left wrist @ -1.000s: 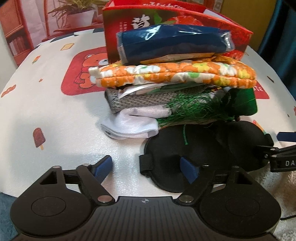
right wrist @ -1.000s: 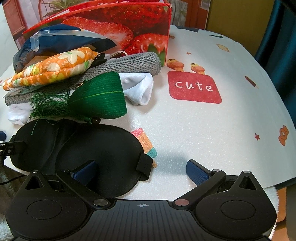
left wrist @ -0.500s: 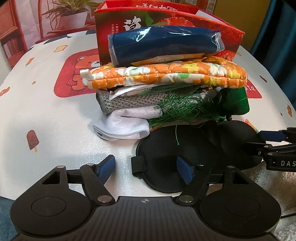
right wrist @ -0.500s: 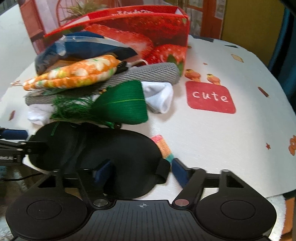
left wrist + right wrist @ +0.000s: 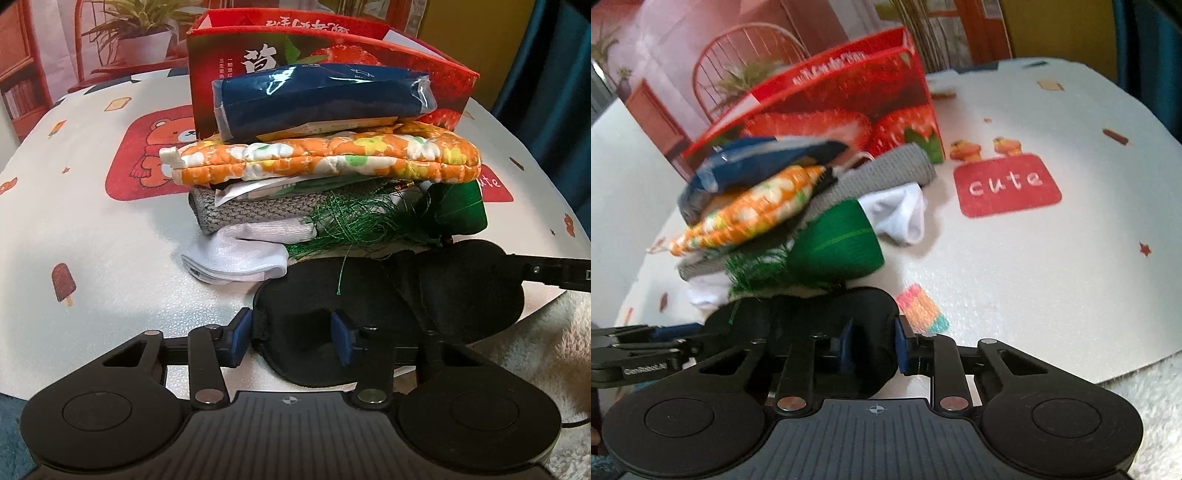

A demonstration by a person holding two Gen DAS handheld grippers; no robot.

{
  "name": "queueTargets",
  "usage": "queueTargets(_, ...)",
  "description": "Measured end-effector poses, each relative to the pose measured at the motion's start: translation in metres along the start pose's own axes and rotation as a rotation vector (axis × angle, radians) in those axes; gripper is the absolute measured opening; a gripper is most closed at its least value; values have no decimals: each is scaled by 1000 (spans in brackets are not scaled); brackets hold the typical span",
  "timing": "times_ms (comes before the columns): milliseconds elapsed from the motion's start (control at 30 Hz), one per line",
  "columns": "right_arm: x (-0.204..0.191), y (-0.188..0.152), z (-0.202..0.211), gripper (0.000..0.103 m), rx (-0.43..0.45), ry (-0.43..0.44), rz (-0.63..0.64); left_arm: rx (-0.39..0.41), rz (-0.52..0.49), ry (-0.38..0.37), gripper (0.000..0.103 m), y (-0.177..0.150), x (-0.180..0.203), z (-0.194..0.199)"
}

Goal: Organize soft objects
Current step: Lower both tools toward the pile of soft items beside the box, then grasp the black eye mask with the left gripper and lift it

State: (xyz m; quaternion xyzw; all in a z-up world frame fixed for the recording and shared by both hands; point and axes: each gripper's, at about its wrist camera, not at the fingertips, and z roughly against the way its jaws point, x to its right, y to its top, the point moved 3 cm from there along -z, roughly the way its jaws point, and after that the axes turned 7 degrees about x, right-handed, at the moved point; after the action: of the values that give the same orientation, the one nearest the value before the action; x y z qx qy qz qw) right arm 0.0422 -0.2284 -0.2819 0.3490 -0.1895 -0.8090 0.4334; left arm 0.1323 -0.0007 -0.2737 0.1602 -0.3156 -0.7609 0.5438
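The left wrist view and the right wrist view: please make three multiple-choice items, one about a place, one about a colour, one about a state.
1. Where does the blue packet lie?
A. on top of the pile
B. under the white sock
C. inside the red box

2. What colour is the eye mask?
A. white
B. black
C. orange

3. What grips the eye mask?
A. neither gripper
B. only the left gripper
C. both grippers

Answers:
1 A, it rests on the floral pouch.
2 B, plainly black.
3 C, the right gripper pinches the other end.

A black padded sleep mask [image 5: 388, 310] lies flat at the table's near edge, just before the stacked soft items [image 5: 321, 173].
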Motion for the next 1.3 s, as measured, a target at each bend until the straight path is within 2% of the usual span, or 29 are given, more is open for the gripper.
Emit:
queueTargets(100, -5, 1, 3, 24, 14, 25, 16, -1, 4, 0, 48, 0, 0, 0)
queueTargets(200, -8, 0, -1, 26, -10, 33, 22, -5, 2, -2, 48, -1, 0, 0)
queueTargets(333, -4, -3, -9, 30, -47, 32, -6, -11, 2, -20, 55, 0, 0, -3)
queueTargets(467, 1, -6, -11, 35, -58, 17, -28, -13, -5, -17, 55, 0, 1, -4)
queueTargets(567, -2, -5, -7, 39, -47, -41, 7, -13, -6, -13, 55, -1, 2, -4)
queueTargets(667, -5, -5, -2, 52, -42, -111, 50, -13, -8, -9, 54, -1, 2, -4)
queueTargets(700, -6, -5, -1, 53, -46, -121, 63, -12, -9, -8, 54, -1, 2, -4)
queueTargets(867, -15, -12, -8, 55, -107, -92, 94, -12, -16, -5, 54, -1, 2, -4)
queueTargets(1067, -25, -12, -14, 54, -105, -23, 88, -11, -19, -9, 53, -2, 3, -3)
queueTargets(1200, -24, -11, -16, 44, -87, 7, 70, -11, -21, -15, 54, -2, 2, -3)
queueTargets(1300, -25, -11, -17, 23, -87, 38, 64, -4, -14, -19, 48, -2, 1, -2)
